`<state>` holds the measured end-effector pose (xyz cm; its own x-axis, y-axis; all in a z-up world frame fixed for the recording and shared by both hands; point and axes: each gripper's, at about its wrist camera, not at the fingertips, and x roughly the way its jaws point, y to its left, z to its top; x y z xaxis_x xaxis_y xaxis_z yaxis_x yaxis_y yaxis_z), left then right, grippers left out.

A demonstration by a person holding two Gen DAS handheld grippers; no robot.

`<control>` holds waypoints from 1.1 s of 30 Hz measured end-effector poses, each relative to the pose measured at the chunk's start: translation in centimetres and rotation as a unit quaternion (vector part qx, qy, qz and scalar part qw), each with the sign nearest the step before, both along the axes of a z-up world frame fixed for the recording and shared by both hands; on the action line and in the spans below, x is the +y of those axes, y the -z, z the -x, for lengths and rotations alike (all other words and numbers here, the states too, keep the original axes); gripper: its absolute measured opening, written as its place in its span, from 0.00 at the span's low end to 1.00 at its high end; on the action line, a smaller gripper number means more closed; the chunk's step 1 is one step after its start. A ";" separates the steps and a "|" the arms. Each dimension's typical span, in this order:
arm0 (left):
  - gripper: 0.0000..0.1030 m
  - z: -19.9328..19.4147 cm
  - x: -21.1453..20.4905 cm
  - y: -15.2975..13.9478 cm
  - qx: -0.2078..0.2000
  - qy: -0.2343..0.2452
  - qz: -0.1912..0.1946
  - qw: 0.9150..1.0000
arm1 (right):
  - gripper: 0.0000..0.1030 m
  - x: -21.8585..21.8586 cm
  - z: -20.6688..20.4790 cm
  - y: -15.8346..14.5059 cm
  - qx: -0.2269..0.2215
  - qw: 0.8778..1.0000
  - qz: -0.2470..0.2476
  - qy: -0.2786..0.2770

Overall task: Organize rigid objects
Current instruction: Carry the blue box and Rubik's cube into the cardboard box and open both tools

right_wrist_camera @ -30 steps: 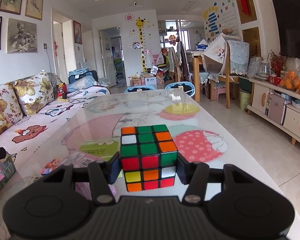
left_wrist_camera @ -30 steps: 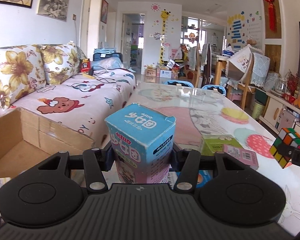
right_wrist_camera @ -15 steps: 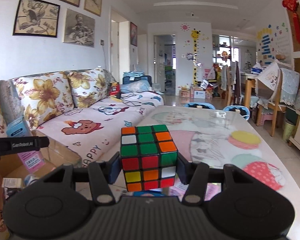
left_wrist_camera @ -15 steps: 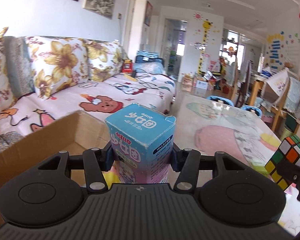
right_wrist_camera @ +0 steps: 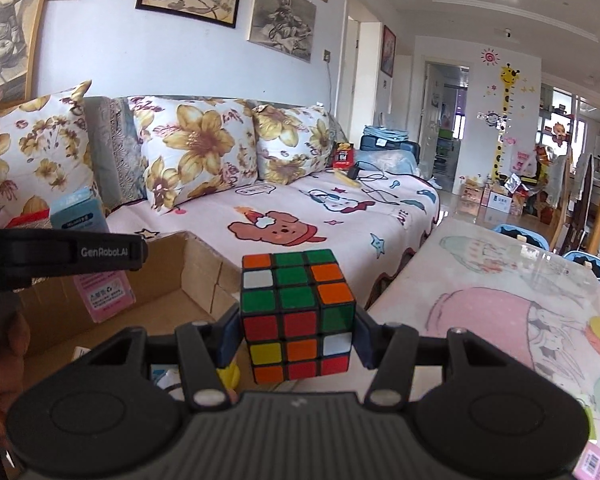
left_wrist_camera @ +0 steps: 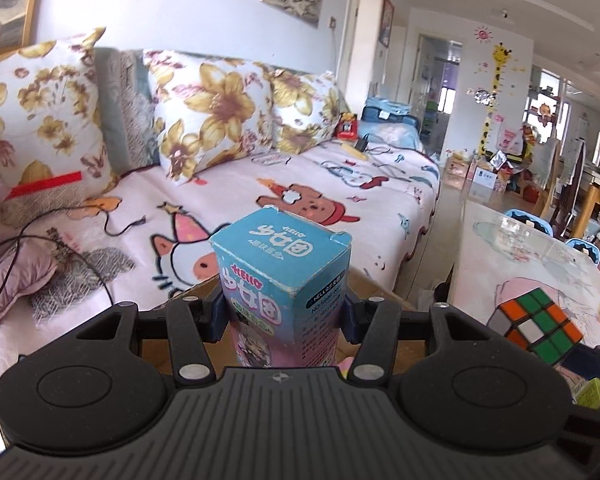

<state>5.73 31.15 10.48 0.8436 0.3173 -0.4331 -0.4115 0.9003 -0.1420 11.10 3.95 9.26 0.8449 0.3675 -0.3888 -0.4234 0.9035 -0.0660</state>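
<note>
Only right view shows cardboard box (right_wrist_camera: 204,276), yellow toy (right_wrist_camera: 230,374)

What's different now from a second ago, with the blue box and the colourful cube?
Both views have swung from the table toward the sofa and the cardboard box, so both held things have been carried that way. Nothing was picked up or let go: the left hand-held gripper still clamps the blue carton, the right hand-held gripper the puzzle cube.
</note>
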 end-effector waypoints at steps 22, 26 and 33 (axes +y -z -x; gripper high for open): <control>0.88 0.3 -0.5 0.6 0.039 0.011 0.013 0.999 | 0.79 1.4 1.1 0.1 0.007 1.000 0.026 0.000; 0.92 0.4 -0.5 0.6 0.035 0.019 0.011 0.999 | 0.81 0.1 2.8 -0.2 -0.008 0.999 0.032 0.024; 0.98 0.3 -1.3 0.8 0.032 0.049 0.002 0.998 | 0.85 -2.0 4.7 0.1 -0.014 0.998 0.031 0.059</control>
